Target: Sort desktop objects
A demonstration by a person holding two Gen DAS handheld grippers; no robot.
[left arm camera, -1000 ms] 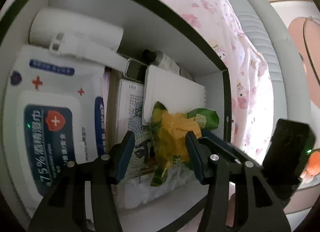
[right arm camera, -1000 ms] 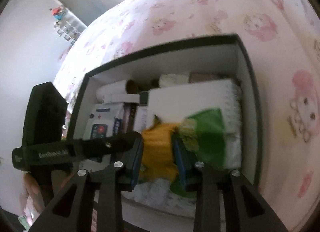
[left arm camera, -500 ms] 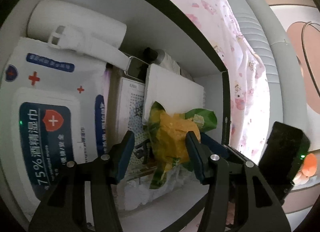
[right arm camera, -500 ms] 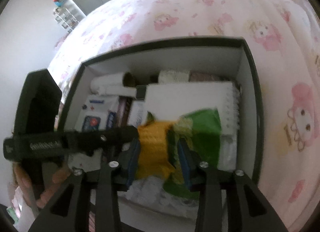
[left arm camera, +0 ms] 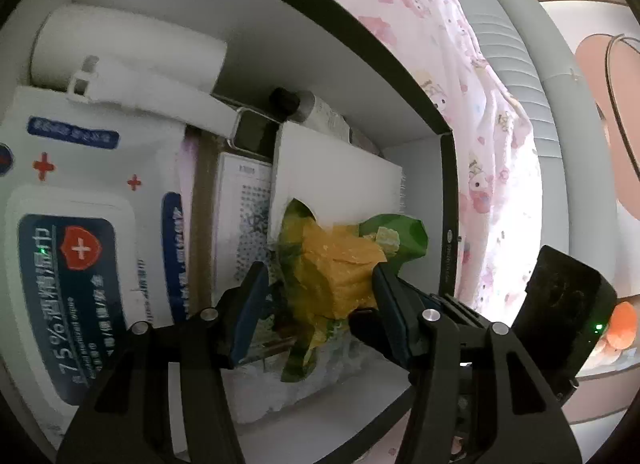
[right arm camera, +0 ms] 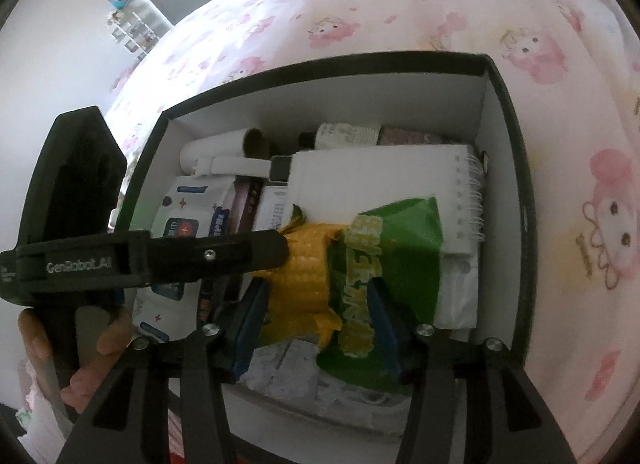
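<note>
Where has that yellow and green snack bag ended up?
The snack bag lies inside the black-rimmed box, toward its near right side, on top of the white spiral notebook and right of the wet wipes pack.

A yellow-and-green snack packet point(right arm camera: 340, 264) is seen at centre; a black-rimmed white box point(right arm camera: 508, 136), a pink-printed cloth point(right arm camera: 440, 12) above.

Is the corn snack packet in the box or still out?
In. The corn snack packet lies inside the black-rimmed box, on the spiral notebook; the right gripper is opening around it.
</note>
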